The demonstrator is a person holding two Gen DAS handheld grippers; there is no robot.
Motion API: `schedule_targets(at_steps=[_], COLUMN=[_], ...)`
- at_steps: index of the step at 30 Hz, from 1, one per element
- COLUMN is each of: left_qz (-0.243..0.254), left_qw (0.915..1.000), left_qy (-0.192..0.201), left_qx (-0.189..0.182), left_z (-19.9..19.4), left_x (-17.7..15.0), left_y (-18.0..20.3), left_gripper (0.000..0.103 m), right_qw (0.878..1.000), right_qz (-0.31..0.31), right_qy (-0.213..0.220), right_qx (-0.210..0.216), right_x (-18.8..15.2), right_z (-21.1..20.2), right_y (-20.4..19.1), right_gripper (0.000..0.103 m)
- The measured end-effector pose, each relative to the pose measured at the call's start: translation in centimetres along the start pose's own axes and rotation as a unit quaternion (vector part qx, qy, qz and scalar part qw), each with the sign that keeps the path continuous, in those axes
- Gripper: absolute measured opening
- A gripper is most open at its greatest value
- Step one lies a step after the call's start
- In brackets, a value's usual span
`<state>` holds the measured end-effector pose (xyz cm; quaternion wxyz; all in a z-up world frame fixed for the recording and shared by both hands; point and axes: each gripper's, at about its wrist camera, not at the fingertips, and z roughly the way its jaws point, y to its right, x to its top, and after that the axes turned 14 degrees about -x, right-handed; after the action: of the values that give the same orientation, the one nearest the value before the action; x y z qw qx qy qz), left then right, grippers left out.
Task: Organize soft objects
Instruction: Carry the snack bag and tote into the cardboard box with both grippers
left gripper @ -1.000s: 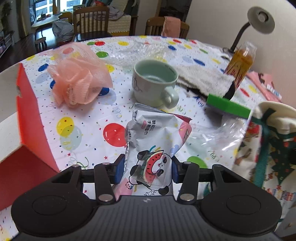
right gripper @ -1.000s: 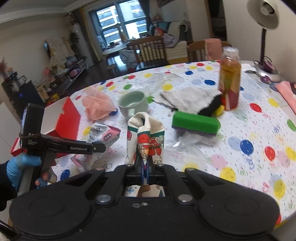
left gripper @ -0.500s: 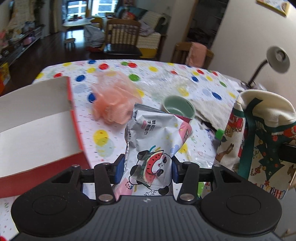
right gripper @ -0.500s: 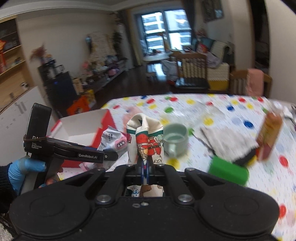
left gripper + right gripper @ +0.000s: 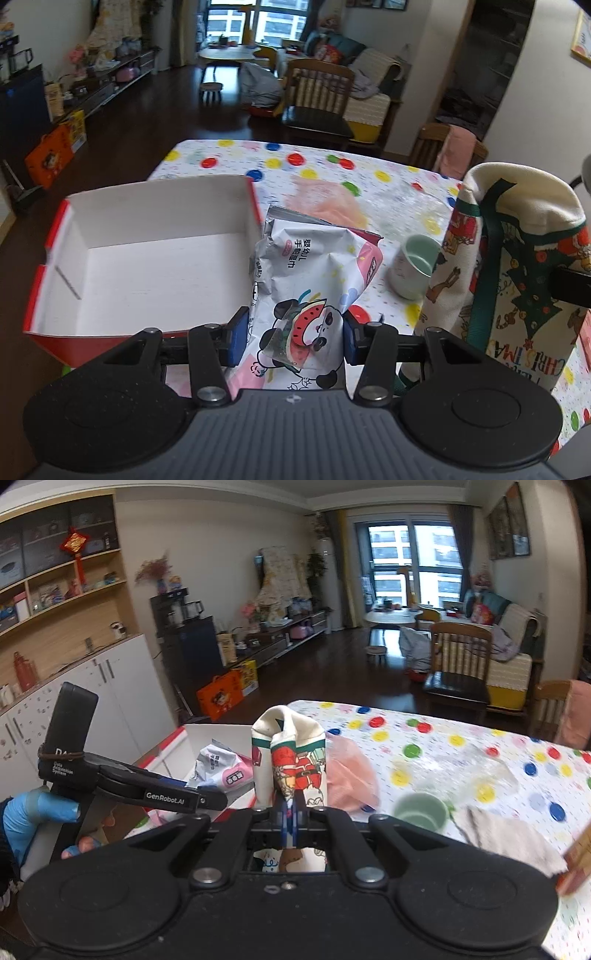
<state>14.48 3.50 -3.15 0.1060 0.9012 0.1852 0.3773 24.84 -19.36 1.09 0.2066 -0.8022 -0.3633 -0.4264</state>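
My left gripper [image 5: 293, 341] is shut on a wet wipes pack [image 5: 310, 273] with a panda and watermelon print, held above the table beside the right wall of an open red box [image 5: 155, 258] with a white inside. My right gripper [image 5: 290, 814] is shut on a Christmas-print cloth bag [image 5: 290, 760], held upright in the air. That bag [image 5: 517, 266] fills the right of the left wrist view. The left gripper [image 5: 207, 799] and the wipes pack [image 5: 221, 768] show over the box [image 5: 166, 753] in the right wrist view.
A pink mesh bath puff [image 5: 325, 203] and a pale green mug [image 5: 415, 266] sit on the balloon-print tablecloth [image 5: 369, 170]. A grey-white towel [image 5: 506, 838] lies at the right. Chairs stand beyond the table's far edge.
Both grippers have swung left and risen with their loads. The red box has come into full view under the left gripper; the green sponge and bottle have left the views.
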Motion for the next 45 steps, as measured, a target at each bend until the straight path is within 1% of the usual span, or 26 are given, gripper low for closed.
schedule_targets(at_steps=[5, 10, 18, 24, 28, 31, 34, 37, 45], left_qz=[-0.006, 0.008, 0.039, 0.049, 0.048, 0.045, 0.039, 0.038, 0.041], left_qw=[0.9999, 0.9998, 0.9991, 0.9986, 0.9986, 0.9984, 0.9982, 0.9974, 0.9937], left_qy=[0.007, 0.013, 0.010, 0.001, -0.004, -0.016, -0.029, -0.046, -0.092], left_qx=[0.012, 0.012, 0.012, 0.019, 0.023, 0.030, 0.036, 0.040, 0.049], left_z=[-1.4, -2.7, -3.5, -3.1, -2.6, -1.7, -0.6, 0.7, 4.8], left_x=[1.0, 2.5, 5.4, 7.2, 8.0, 8.3, 8.3, 8.0, 6.8], left_y=[-2.1, -4.6, -9.5, -13.7, -16.3, -18.0, -19.6, -20.6, -22.0], left_gripper=[0.048, 0.048, 0.048, 0.048, 0.048, 0.048, 0.048, 0.048, 0.048], right_qw=[1.000, 1.000, 1.000, 1.000, 1.000, 0.999, 0.998, 0.995, 0.986], right_qz=[-0.009, -0.008, -0.003, 0.001, 0.004, 0.008, 0.012, 0.015, 0.027], right_qy=[-0.010, -0.011, 0.000, -0.006, -0.017, -0.033, -0.061, -0.091, -0.161], right_qx=[0.020, 0.022, -0.001, -0.013, -0.019, -0.022, -0.023, -0.023, -0.034], right_x=[2.0, 4.6, 8.5, 10.1, 10.5, 10.3, 10.1, 8.7, 6.1], right_z=[1.9, 3.7, 7.3, 10.7, 13.2, 15.4, 18.0, 20.3, 25.0], right_y=[-2.0, -4.6, -8.3, -10.8, -12.2, -12.9, -14.2, -14.5, -15.7], right_gripper=[0.001, 0.001, 0.001, 0.001, 0.001, 0.001, 0.001, 0.001, 0.001])
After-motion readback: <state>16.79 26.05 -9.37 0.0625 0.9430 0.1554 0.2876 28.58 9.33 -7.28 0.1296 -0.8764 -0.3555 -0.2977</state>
